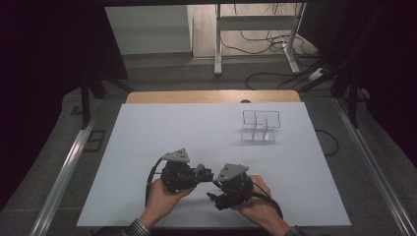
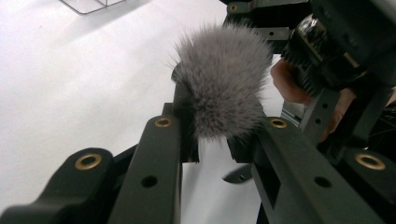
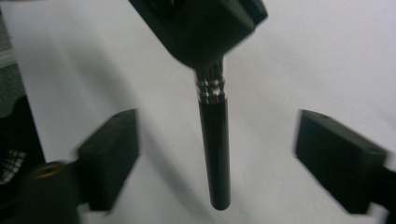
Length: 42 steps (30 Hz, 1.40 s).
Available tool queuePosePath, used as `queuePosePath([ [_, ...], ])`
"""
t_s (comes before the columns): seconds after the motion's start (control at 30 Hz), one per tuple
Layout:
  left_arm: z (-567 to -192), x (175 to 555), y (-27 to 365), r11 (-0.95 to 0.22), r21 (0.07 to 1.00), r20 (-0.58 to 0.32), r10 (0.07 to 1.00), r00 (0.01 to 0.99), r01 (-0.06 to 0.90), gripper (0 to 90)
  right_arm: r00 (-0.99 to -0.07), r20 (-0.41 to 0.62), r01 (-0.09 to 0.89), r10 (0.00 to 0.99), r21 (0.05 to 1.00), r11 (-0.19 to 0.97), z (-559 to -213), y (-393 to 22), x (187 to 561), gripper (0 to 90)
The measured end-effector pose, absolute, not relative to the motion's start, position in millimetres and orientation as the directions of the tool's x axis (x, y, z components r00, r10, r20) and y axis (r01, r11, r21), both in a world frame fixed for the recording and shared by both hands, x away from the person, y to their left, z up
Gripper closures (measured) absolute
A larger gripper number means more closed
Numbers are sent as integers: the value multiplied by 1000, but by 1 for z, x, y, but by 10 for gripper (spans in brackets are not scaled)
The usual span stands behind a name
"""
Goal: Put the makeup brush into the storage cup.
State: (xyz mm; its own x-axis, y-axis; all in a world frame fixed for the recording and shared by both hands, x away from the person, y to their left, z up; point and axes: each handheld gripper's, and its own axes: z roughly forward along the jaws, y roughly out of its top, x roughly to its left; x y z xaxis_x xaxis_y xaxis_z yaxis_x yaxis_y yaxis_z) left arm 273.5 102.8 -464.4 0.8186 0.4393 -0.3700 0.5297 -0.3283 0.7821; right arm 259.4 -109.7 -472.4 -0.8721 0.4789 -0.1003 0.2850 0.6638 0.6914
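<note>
A: The left gripper [image 2: 219, 140] has its jaws clamped tight on the brush [image 2: 223, 81], grey bristles fanning out just past the tips.

B: And the right gripper [image 3: 217, 154] stands wide apart, pads off the black handle that hangs between them. The clear organizer [image 1: 260, 126] sits well beyond both.
</note>
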Motion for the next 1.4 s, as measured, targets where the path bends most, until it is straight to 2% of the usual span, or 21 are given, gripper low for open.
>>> queuePosePath([
  [0.17,-465,273,99,-338,779,-370,434,822,529,763,-869,-74,305,489,697,648,-469,-113,260,477],
  [0.23,-466,273,98,-343,774,-373,433,821,533,762,-871,-75,299,485,702,646,-468,-114,260,556],
  [0.33,-467,273,97,-343,773,-375,431,820,534,761,-882,-74,284,465,704,651,-468,-115,259,734],
  [0.37,-467,273,97,-343,771,-380,429,819,537,760,-888,-69,280,455,703,653,-468,-115,259,760],
  [0.47,-469,275,98,-339,768,-400,408,821,543,750,-898,-112,237,425,691,683,-468,-113,256,786],
  [0.5,-470,276,97,-347,764,-397,411,821,544,704,-899,-106,239,425,694,679,-468,-113,255,786],
  [0.53,-470,276,97,-347,764,-397,411,821,544,611,-899,-106,239,425,694,679,-468,-113,255,786],
  [0.57,-470,276,96,-351,763,-395,413,821,543,611,-901,-104,237,422,696,678,-467,-114,256,787],
  [0.7,-472,276,94,-353,764,-388,416,822,539,463,-895,-69,268,440,705,657,-467,-119,261,788],
  [0.93,-474,277,95,-375,760,-359,440,823,531,285,-894,-43,288,446,707,646,-467,-124,264,788],
  [1.17,-475,277,96,-393,753,-329,469,820,527,163,-896,-32,292,444,710,640,-468,-126,264,788],
  [1.4,-476,276,98,-407,755,-303,479,824,514,105,-889,-13,311,458,718,623,-468,-131,268,788],
])
